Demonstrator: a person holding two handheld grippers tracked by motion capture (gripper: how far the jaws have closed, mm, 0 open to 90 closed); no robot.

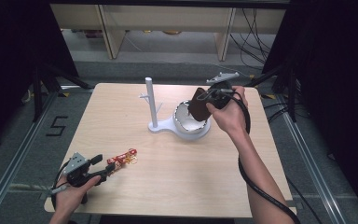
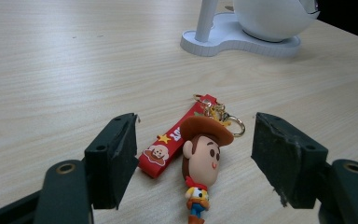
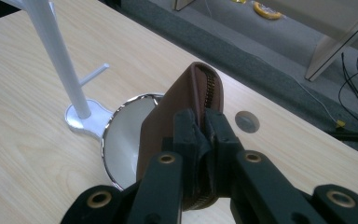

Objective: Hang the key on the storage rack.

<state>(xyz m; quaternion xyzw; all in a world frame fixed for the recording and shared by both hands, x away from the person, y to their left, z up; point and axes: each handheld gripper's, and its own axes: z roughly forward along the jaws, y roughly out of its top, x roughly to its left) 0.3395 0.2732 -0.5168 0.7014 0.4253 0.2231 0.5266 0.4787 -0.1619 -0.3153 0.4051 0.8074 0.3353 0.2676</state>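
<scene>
Wallet [image 3: 186, 107], brown leather with zip, pinched edge-on in my right claw [image 3: 204, 128], hanging over white bowl [image 1: 192, 122] of stand [image 1: 154, 125]; judged ready for drop-in. Jaws clamped tight on wallet. My left claw [image 2: 193, 156] wide open, low over table [image 1: 177, 177], straddling cowboy keychain [image 2: 200, 163] without touching it; judged next pick.

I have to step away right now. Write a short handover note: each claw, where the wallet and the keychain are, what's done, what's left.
Right claw: shut on the brown wallet, held over the white bowl of the stand.
Left claw: open, low over the table, jaws on either side of the cowboy keychain, not gripping it.
Done: wallet picked up and brought to the bowl.
Left, probably: drop the wallet into the bowl; close on the keychain and likely hang it on the stand's peg.
</scene>
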